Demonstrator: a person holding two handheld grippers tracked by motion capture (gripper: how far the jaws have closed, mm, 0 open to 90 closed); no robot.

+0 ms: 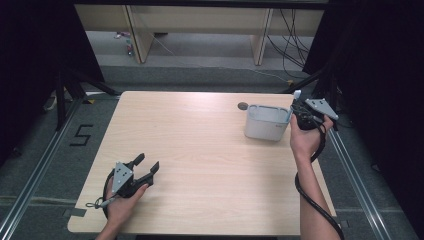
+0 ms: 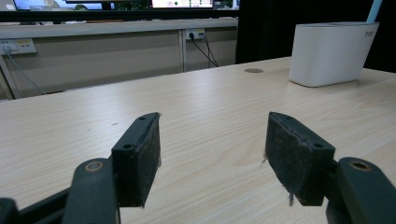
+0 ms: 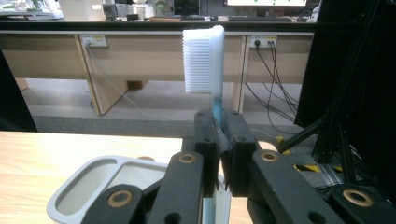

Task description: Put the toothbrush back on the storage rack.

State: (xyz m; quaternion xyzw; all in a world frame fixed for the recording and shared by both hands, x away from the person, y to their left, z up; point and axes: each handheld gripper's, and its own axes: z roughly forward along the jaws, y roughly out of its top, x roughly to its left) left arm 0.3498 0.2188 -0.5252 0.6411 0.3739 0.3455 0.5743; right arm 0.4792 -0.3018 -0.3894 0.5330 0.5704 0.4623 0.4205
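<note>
Right gripper (image 3: 219, 154) is holding a toothbrush (image 3: 205, 60) upright beside the white holder (image 1: 267, 122) near the worktop's far right corner.

The toothbrush is standing head-up between the right fingers (image 3: 205, 140), which are pinching its blue neck tightly, the white bristles facing left in the right gripper view. Just below and to the left there, the holder's open rim is showing, its compartment looking hollow. In the high view the holder is sitting close to the worktop's (image 1: 200, 150) far edge and right edge, with a small dark round spot (image 1: 243, 105) just beyond it. The left gripper (image 1: 147, 167) is resting near the near left corner, its fingers (image 2: 140, 154) spread wide with nothing between them. Bare wood is stretching across the whole middle, well apart from both hands.
</note>
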